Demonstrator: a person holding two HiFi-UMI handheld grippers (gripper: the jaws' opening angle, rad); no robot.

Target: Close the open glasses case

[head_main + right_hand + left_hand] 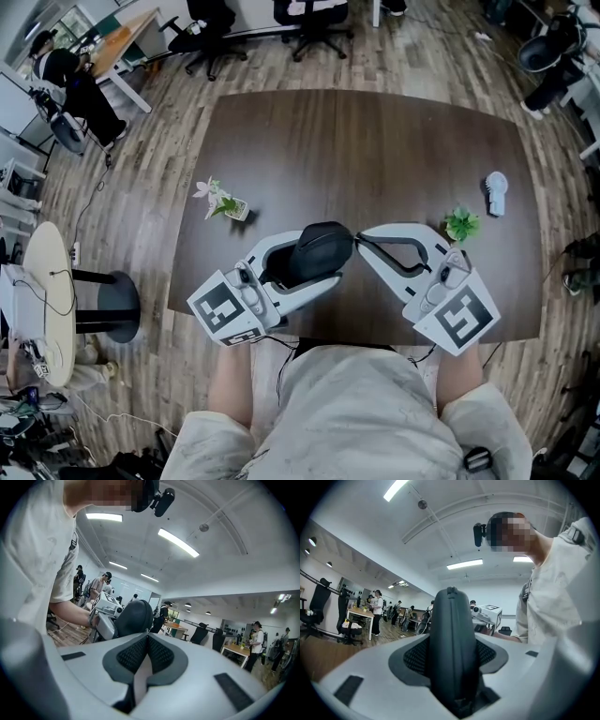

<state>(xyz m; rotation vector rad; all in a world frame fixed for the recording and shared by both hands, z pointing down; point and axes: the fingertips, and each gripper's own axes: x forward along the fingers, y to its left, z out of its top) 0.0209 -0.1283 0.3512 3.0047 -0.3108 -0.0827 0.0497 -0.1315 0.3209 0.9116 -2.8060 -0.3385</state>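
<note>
Jaws of the left gripper [311,264] are gripping a dark glasses case [323,246]. They are pressing on its two broad sides with the textured pads [490,654], so they are standing quite wide apart. The case is being held over the near part of the dark wooden counter [375,141], just in front of the person, and I cannot tell whether it is touching the surface. In the left gripper view the case is standing on its edge between the jaws. Its two shells are lying together along a seam running down the side that is facing the camera, so it is looking closed. Jaws of the right gripper [364,235] are pressing fully together and are holding nothing. Their tip is pointing at the right end of the case and is sitting just beside it, but contact I cannot confirm. On the counter, a small plant with white flowers [220,200] is standing to the left beyond the grippers, a small green plant [461,224] is standing to the right, and a pale blue-white object [496,192], too small to name, is lying beyond it. Office chairs [314,23] are standing on the wooden floor [169,112] behind the counter.
</note>
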